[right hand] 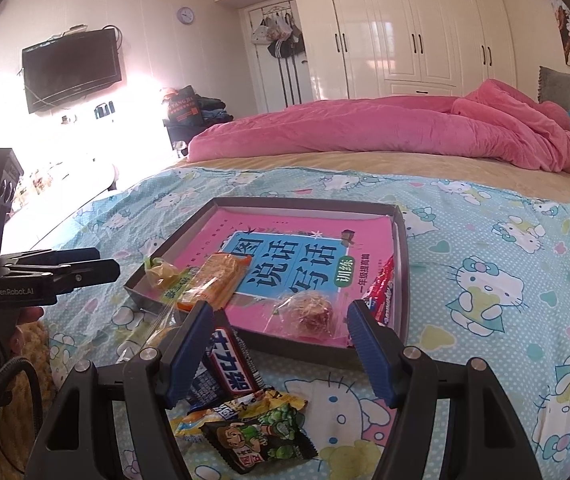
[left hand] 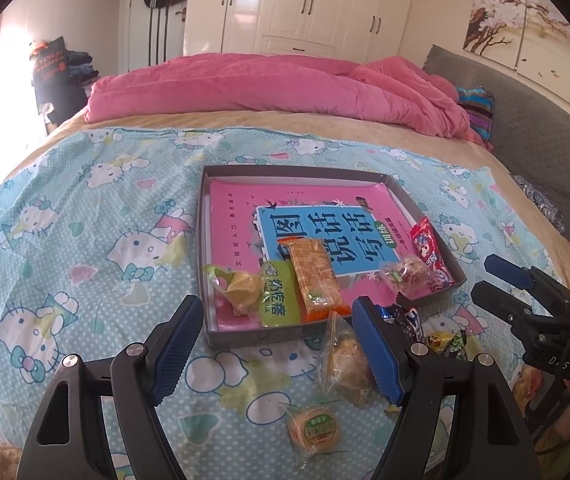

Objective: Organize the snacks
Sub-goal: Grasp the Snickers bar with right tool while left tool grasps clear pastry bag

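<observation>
Plenty of open room across the far half of the grey tray (left hand: 301,172), only the pink book (left hand: 241,216) lying flat there. The near edge is crowded: snack packets (left hand: 313,276) inside, more loose packets (right hand: 245,432) on the bedsheet (left hand: 85,240) just before it.

My grey tray (left hand: 417,204) on the bed holds five wrapped snacks, an orange cracker pack (left hand: 315,276) among them; a round pastry (left hand: 315,434) lies outside.

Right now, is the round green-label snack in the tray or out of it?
Out. The round snack lies on the sheet, in front of the tray's near wall, beside a clear-wrapped pastry.
</observation>
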Available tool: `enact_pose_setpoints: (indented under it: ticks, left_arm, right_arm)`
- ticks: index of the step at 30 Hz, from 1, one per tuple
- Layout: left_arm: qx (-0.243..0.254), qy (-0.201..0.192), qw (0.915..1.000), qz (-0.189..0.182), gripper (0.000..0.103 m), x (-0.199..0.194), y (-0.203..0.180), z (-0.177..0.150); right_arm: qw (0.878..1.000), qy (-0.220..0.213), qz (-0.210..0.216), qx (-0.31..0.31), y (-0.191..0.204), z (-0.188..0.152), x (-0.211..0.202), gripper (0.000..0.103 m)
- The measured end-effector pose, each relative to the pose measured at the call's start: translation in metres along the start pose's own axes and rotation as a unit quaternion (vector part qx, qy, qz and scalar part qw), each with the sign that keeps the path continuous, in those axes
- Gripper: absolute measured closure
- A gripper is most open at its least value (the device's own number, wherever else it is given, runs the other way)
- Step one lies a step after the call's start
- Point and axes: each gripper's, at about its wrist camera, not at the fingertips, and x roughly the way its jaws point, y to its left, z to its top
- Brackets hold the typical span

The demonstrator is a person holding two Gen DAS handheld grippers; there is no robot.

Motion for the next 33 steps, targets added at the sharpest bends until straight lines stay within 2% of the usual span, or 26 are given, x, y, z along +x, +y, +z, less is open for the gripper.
enact_pose_setpoints:
  ticks: [12,21,27,33]
  left_arm:
    - [0.005,0.030,0.9993,-0.019,0.025,0.003,-0.006,-0.008]
    - [0.011,0.052,0.9981,-0.031,0.025,0.012,-0.012,-0.015]
    - [0.007,0.072,0.9967,-0.038,0.025,0.022,-0.011,-0.019]
    - [0.002,0.089,0.9950,-0.046,0.025,0.036,-0.009,-0.020]
  right_arm:
    - [0.999,0.023,0.023,-0.026,0.014,-0.005,0.001,0.034]
    - [0.996,0.060,0.028,-0.061,0.025,-0.014,0.014,0.034]
    - [0.992,0.090,0.028,-0.085,0.030,-0.023,0.028,0.045]
    - [0.990,0.097,0.029,-0.098,0.031,-0.025,0.033,0.050]
